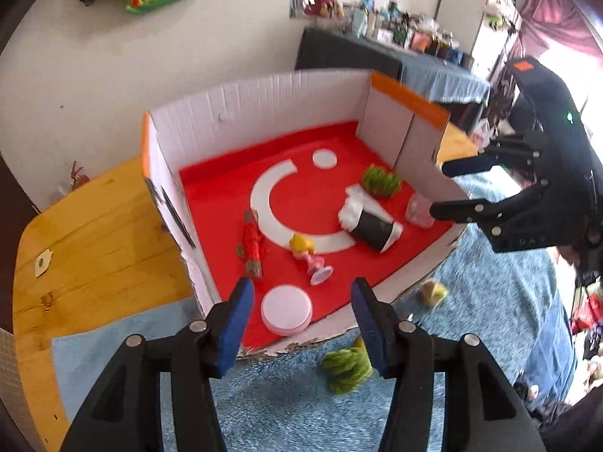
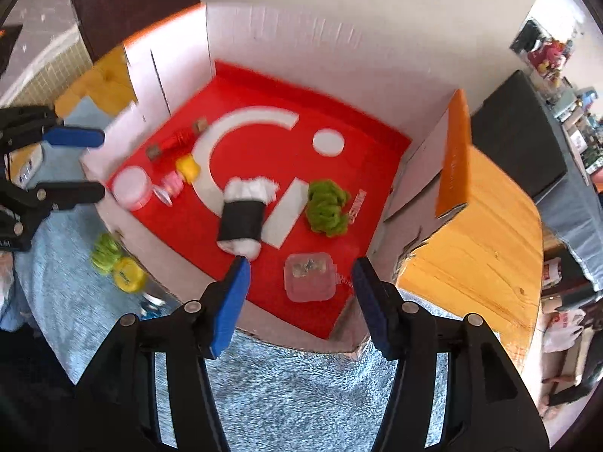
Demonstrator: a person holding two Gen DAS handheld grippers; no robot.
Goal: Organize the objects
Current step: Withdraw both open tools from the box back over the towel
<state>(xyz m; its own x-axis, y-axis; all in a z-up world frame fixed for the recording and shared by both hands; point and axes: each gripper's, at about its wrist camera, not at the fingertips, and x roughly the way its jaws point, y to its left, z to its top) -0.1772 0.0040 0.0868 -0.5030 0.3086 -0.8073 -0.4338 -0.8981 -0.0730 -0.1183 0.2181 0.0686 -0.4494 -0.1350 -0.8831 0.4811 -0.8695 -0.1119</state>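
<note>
A cardboard box (image 1: 264, 101) with a red floor and white walls lies on a blue fluffy cloth. In it are a white round tin (image 1: 286, 309), a yellow-haired doll (image 1: 311, 260), a red firecracker ornament (image 1: 251, 243), a black-and-white roll (image 2: 243, 218), a green pompom (image 2: 327, 207) and a clear plastic tub (image 2: 309, 277). My left gripper (image 1: 303, 290) hovers open above the tin at the box's near edge, its pads clear of it. My right gripper (image 2: 301, 265) is open over the tub without touching it. Each gripper also shows in the other's view: right gripper (image 1: 441, 189), left gripper (image 2: 101, 165).
Outside the box on the blue cloth (image 1: 286, 406) lie another green pompom (image 1: 345, 367) and a yellow round item (image 2: 130, 275). A wooden tabletop (image 1: 94, 233) surrounds the box. An orange flap (image 2: 454, 158) stands at the box's right side. Cluttered shelves line the far wall.
</note>
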